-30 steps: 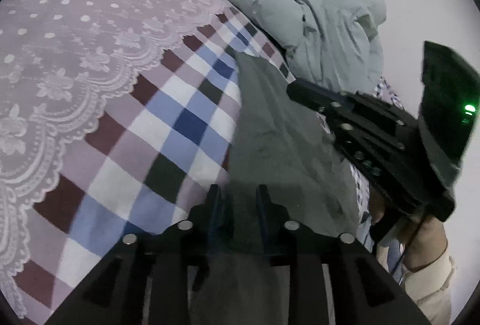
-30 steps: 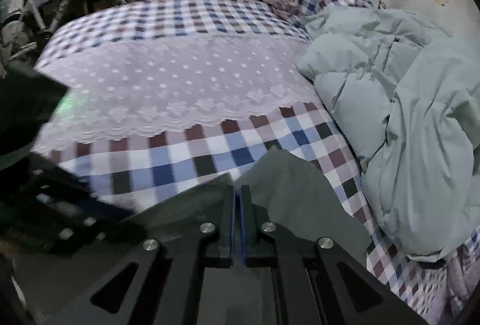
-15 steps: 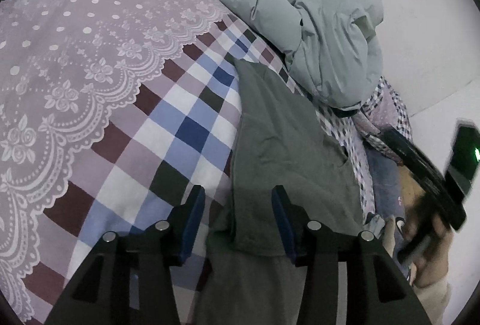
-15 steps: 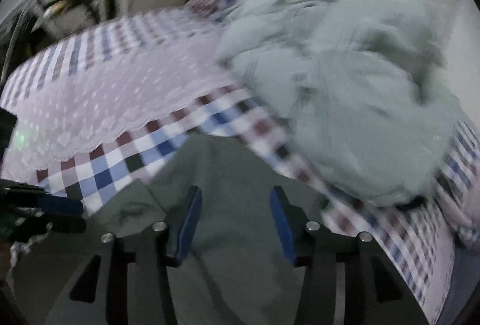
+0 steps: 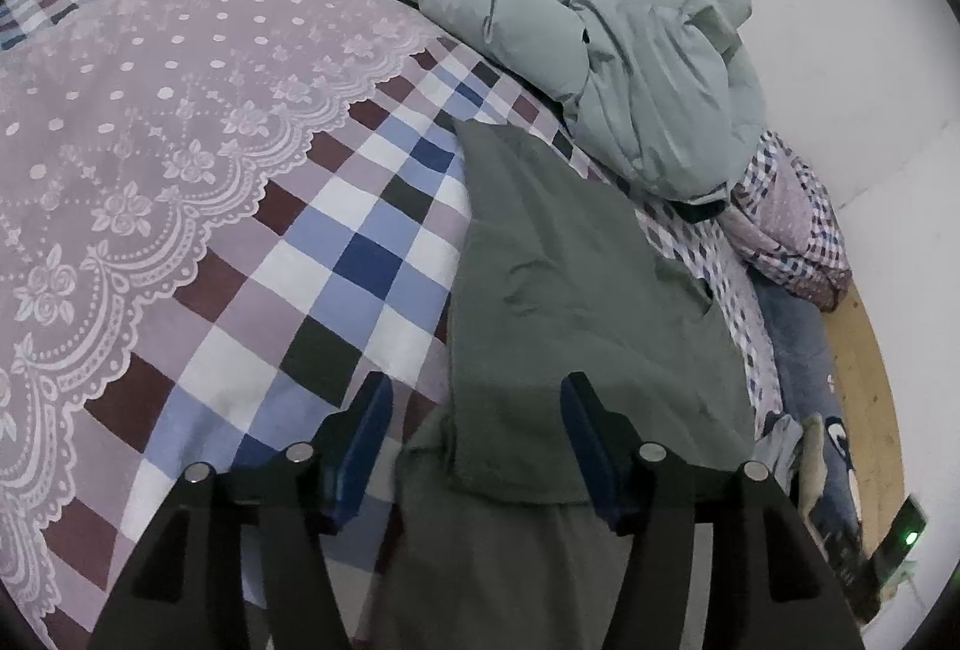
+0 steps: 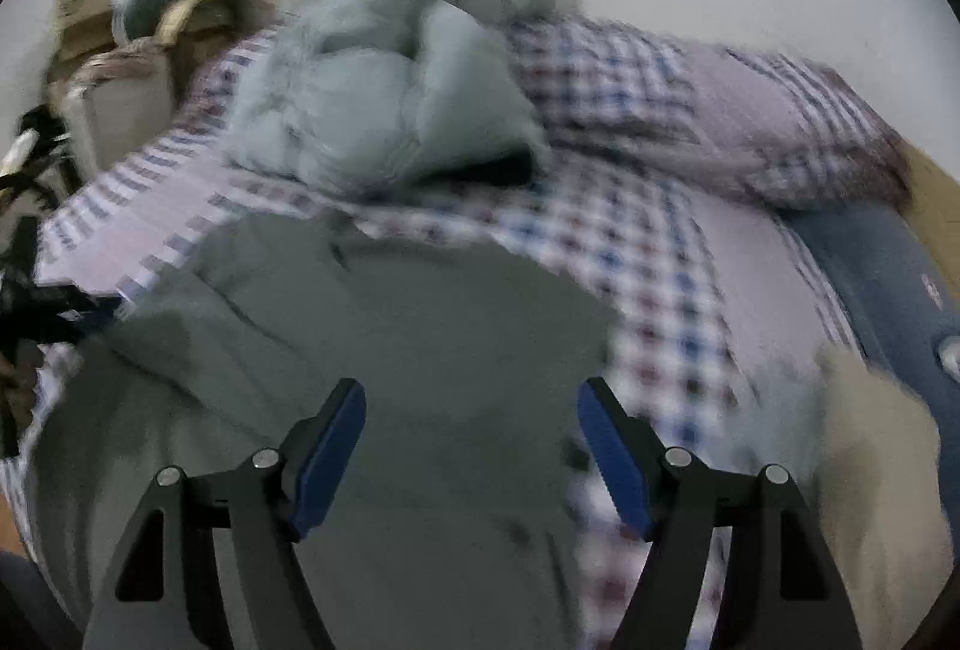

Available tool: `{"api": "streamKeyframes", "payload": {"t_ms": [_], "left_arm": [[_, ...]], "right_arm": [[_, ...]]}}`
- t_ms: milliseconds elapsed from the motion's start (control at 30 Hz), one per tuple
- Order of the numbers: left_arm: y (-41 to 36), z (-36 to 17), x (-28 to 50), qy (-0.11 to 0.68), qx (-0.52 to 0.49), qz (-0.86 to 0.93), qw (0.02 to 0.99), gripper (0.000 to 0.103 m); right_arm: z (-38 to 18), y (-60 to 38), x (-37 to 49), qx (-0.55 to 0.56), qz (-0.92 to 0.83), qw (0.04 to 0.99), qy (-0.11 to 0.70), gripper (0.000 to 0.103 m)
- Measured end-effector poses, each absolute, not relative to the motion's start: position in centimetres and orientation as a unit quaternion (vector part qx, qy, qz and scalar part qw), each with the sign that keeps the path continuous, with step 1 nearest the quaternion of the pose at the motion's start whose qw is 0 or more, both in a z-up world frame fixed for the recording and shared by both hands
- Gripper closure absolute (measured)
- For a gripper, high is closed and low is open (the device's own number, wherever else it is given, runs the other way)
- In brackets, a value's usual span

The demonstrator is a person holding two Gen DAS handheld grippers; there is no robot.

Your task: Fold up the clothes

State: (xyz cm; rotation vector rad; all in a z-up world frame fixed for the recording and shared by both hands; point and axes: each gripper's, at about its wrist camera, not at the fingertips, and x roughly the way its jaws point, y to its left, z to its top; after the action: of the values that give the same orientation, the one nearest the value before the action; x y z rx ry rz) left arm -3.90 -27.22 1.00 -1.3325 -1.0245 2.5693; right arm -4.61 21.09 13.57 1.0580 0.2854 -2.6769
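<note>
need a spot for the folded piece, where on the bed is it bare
Bare: the lace-edged dotted cover and the big-check sheet between its lace edge and the grey-green garment. Crowded: the pale green puffy jacket heaped beyond the garment, and the bunched checked bedding by the wall.

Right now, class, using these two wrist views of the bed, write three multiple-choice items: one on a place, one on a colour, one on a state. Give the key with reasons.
1. Where does the grey-green garment lie?
A. On the checked bedspread
B. On the floor
C. On top of the puffy jacket

2. What colour is the puffy jacket?
A. Red
B. Pale grey-green
C. Black

3. How are the pads of the left gripper?
A. Pressed on the garment
B. Pressed on the lace cover
C. Apart, gripping nothing

Key: 1 A, the garment lies flat on the checks beside the jacket. 2 B, the jacket is a light sage tone. 3 C, the blue pads stand apart, opening, above the cloth; the right gripper likewise.
</note>
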Motion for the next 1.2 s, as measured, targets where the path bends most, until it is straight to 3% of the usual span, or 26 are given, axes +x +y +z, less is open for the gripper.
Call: {"api": "streamKeyframes", "payload": {"t_ms": [167, 267, 433, 833, 1200], "left_arm": [[-27.2, 1.3, -3.3, -0.328, -0.428, 0.841, 0.038, 0.038], [-27.1, 1.6, -2.4, -0.334, -0.414, 0.846, 0.04, 0.026], [-26.6, 2.4, 0.1, -0.329, -0.389, 0.859, 0.044, 0.019], [-26.8, 4.1, 12.9, -0.314, -0.332, 0.889, 0.028, 0.017], [-27.0, 3.0, 21.4, -0.317, -0.331, 0.889, -0.013, 0.017]], "right_arm": [[9.7, 26.1, -0.7, 0.404, -0.909, 0.085, 0.062, 0.026], [8.4, 27.4, 2.2, 0.412, -0.907, 0.069, 0.053, 0.026], [7.6, 27.7, 8.0, 0.382, -0.922, 0.047, 0.038, 0.026], [9.1, 22.7, 18.6, 0.301, -0.948, 0.095, 0.034, 0.023], [8.7, 18.3, 20.6, 0.288, -0.944, 0.159, 0.031, 0.022]]}}
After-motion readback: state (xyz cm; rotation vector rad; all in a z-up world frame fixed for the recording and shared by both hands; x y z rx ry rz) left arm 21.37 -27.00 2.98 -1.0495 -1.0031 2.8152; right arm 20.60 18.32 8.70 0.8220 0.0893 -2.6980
